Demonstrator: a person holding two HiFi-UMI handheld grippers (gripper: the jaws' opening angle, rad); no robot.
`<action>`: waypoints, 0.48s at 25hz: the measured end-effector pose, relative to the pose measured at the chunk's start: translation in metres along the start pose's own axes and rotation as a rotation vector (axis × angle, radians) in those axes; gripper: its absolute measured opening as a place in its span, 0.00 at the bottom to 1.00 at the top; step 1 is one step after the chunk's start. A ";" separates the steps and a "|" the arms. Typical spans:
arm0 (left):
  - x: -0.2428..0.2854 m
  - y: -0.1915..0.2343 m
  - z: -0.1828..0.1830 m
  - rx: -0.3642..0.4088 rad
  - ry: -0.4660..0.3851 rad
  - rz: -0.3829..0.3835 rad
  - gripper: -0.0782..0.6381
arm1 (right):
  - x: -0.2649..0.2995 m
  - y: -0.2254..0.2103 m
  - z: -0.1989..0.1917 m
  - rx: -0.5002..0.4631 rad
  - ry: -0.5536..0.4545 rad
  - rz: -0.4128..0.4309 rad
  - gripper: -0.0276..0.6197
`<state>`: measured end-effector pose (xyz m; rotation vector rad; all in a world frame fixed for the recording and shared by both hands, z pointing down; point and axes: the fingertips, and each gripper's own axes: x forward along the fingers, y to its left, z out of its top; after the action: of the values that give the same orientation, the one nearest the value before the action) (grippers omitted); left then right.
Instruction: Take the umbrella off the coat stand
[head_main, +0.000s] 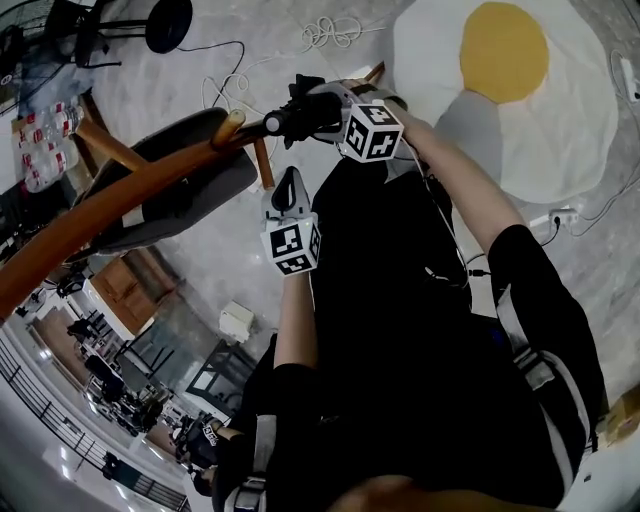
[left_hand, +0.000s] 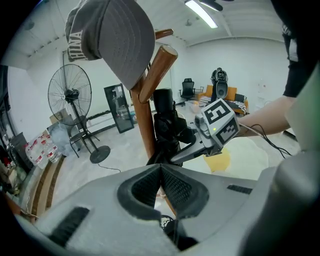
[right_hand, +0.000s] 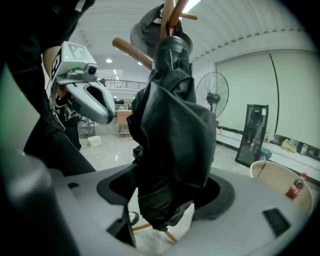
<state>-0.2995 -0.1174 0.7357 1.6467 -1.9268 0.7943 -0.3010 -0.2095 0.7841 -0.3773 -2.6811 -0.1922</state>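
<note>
Right gripper jaws wide around the umbrella, unclamped, hanging from the coat stand peg | left gripper closed, empty | risk: if we pull before clamping, loose fabric slips or snags the peg.

There was one umbrella, one coat stand and one grey cap. The grippers numbered two (one left gripper and one right gripper, each with a single marker cube, so two cubes in all). The room also held one standing fan, one mirror and one egg-shaped rug.
</note>
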 end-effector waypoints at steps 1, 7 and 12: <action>-0.001 0.000 0.000 0.000 0.002 -0.001 0.11 | 0.002 0.000 -0.001 0.005 0.003 -0.011 0.53; -0.012 -0.006 -0.001 -0.017 0.011 0.000 0.11 | 0.007 0.001 -0.007 0.035 0.052 -0.079 0.48; -0.036 -0.014 0.005 -0.048 -0.001 -0.003 0.11 | 0.001 0.014 -0.004 0.162 0.055 -0.101 0.47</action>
<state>-0.2797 -0.0971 0.7088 1.6220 -1.9289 0.7401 -0.2962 -0.1969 0.7894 -0.1843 -2.6400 -0.0142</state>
